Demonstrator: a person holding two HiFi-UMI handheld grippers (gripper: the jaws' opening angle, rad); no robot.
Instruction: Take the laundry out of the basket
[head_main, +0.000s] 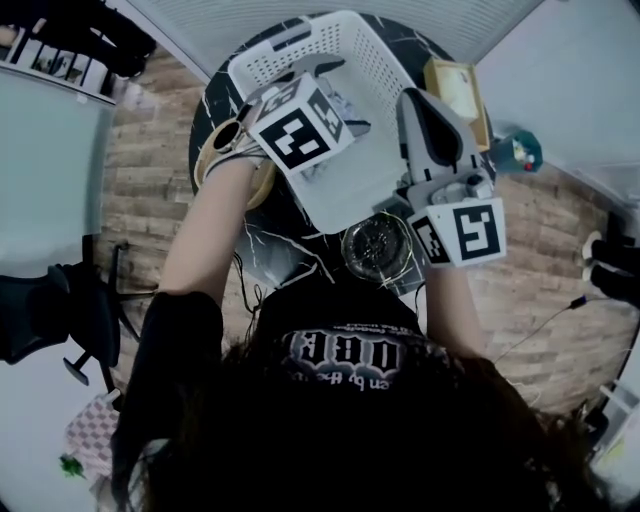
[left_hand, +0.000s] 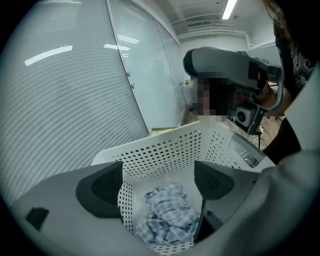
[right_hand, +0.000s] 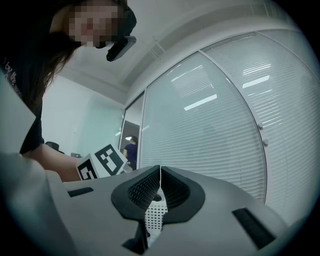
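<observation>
A white perforated laundry basket (head_main: 345, 45) stands on a round dark marble table (head_main: 280, 255). At its bottom lies a crumpled blue-and-white checked cloth (left_hand: 167, 215). My left gripper (head_main: 338, 98) hangs over the basket's inside, tilted down toward the cloth. Its jaws are wide open in the left gripper view, my left gripper (left_hand: 157, 182) holds nothing, and the cloth lies below and between the pads without touching them. My right gripper (head_main: 413, 100) sits at the basket's right rim. In the right gripper view my right gripper (right_hand: 160, 187) is shut on the thin perforated basket wall (right_hand: 155, 217).
A round glass dish (head_main: 378, 245) sits on the table's near edge, by my right hand. A wooden box (head_main: 455, 90) and a teal object (head_main: 520, 150) lie to the right of the basket, and a ring-shaped object (head_main: 225, 150) to its left. A blind-covered glass wall (left_hand: 75, 100) stands behind the basket.
</observation>
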